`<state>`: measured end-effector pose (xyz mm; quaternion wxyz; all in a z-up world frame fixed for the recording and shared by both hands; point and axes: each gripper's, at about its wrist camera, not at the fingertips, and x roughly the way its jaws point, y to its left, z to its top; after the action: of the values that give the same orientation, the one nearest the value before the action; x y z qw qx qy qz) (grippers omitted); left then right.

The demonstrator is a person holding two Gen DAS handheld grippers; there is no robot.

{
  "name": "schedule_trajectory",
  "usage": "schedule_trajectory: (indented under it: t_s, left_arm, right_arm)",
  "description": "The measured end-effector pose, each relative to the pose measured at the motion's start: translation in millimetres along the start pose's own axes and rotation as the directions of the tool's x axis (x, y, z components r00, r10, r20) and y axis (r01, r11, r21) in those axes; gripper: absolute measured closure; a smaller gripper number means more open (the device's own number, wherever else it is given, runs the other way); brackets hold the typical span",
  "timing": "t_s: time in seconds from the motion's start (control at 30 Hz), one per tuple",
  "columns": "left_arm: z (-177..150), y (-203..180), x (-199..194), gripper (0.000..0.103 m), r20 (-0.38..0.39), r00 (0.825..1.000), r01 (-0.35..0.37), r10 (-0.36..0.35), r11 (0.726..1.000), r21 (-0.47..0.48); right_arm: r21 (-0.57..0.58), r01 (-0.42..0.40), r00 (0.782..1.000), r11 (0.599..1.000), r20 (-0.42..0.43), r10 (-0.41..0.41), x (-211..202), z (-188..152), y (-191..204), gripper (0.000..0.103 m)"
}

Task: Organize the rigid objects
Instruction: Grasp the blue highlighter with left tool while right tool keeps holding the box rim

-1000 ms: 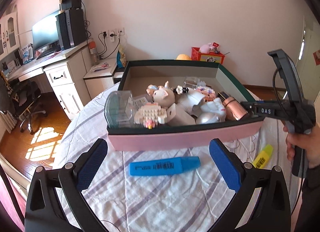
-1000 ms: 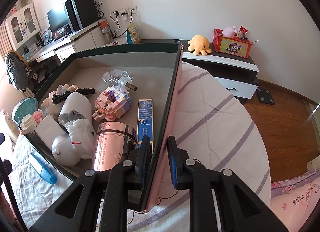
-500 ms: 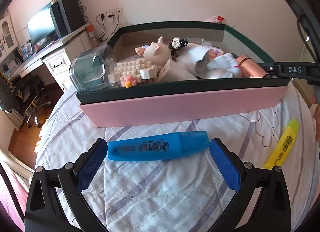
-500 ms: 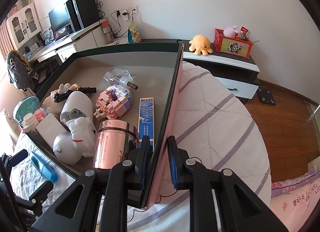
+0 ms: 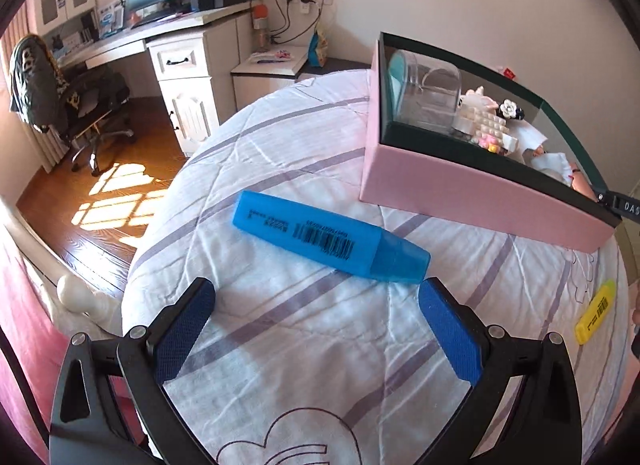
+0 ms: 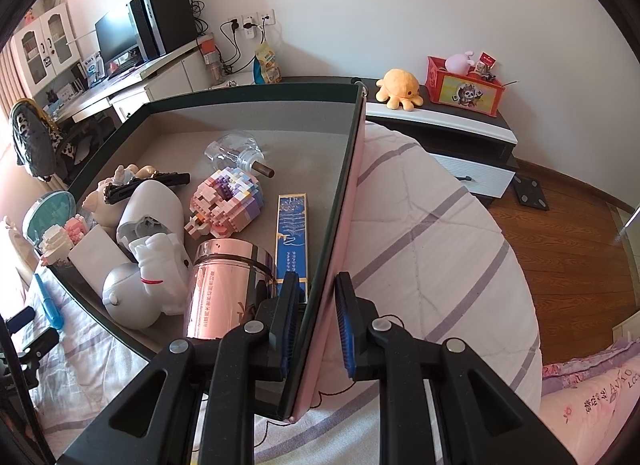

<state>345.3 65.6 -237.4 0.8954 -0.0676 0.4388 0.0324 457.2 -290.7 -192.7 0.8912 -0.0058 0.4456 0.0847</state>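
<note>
Left tool (image 5: 316, 325) sits wide open just short of the blue highlighter (image 5: 330, 239) on the bed near the pink box (image 5: 472, 193), right tool (image 6: 316, 317) pinching the box wall, so next it probably straddles the pen and closes.

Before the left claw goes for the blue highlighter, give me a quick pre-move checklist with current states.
1. Left claw open wide enough: ok.
2. Blue highlighter lying free on the bedspread, nothing on top: ok.
3. Highlighter between the left claw's pads: not ok, it lies just ahead of the tips.
4. Right claw shut on the pink box wall: ok.
5. Free floor space in the box near the far wall: ok.
6. Yellow highlighter out of the path: ok.
</note>
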Motion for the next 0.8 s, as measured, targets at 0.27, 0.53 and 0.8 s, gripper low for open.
schedule_trajectory:
  t_s: [0.27,0.53,0.8]
  left_arm:
    - [19.6,-13.6,14.6,0.000,-0.014,1.000,0.004,-0.005,0.998,-0.056]
    - [16.4,-5.8,15.7,0.022,0.007,0.993,-0.113,0.114,0.992,-0.051]
    - [7.6,29.2,1.7,0.076,0.028,0.999,-0.035,0.037,0.997,-0.070]
  right_arm:
    - [-0.001,0.007,1.000,1.000,-0.005,-0.007,0.6,0.8,4.7,0.082]
    - [-0.003,0.009,1.000,1.000,-0.008,-0.009,1.0,0.3,5.7,0.082]
    - [-0.002,0.010,1.000,1.000,-0.008,-0.010,1.2,0.0,5.8,0.082]
